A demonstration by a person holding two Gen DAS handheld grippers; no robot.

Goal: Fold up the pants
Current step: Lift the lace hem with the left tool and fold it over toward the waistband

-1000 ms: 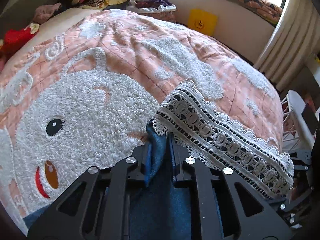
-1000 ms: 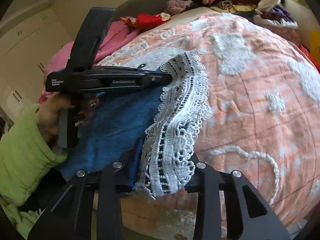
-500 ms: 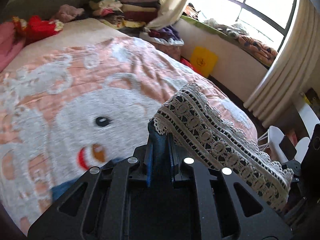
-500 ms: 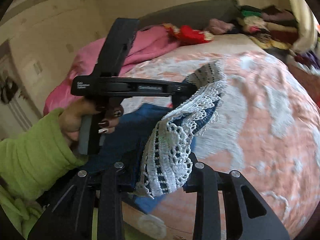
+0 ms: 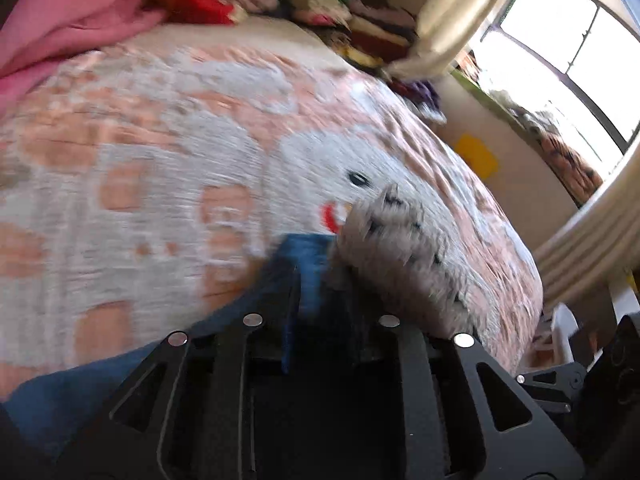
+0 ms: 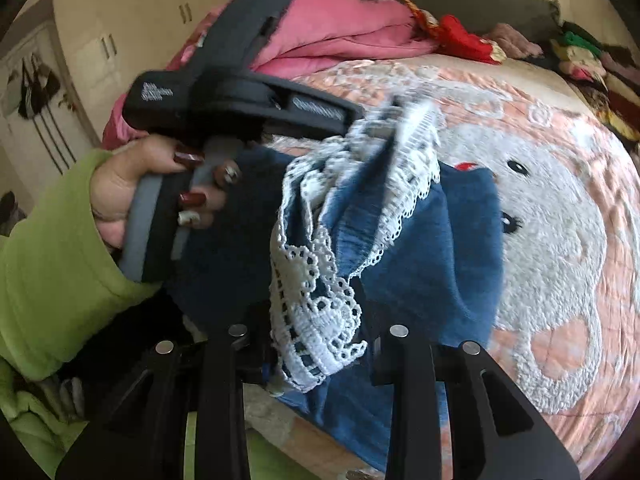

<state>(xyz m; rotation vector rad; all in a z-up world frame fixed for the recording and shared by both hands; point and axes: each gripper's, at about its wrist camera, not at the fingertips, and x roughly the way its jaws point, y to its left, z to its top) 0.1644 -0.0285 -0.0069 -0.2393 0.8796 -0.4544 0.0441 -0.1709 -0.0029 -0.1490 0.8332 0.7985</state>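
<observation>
The blue pants [image 6: 440, 248] with a white lace hem [image 6: 312, 320] lie partly on the bed, the hem end lifted. In the right wrist view my right gripper [image 6: 316, 308] is shut on the lace hem and the blue cloth behind it. My left gripper [image 6: 356, 120], held by a hand [image 6: 120, 184] in a green sleeve, has the other hem corner at its tip. In the blurred left wrist view the left gripper [image 5: 322, 280] has blue cloth [image 5: 312, 264] between its jaws, which are opening; lace [image 5: 400, 248] drapes to its right.
The bed has a pink and white bedspread [image 6: 560, 240] with a cartoon animal face. A pink blanket [image 6: 340, 28], a red item [image 6: 456, 36] and stacked clothes [image 5: 360, 20] lie at the far end. Curtain [image 5: 452, 20] and window are at the right.
Both grippers have swung across the bed and rolled, carrying the lace hem a little higher over the blue cloth. The views now face the pink blanket end. The left jaws look slightly wider.
</observation>
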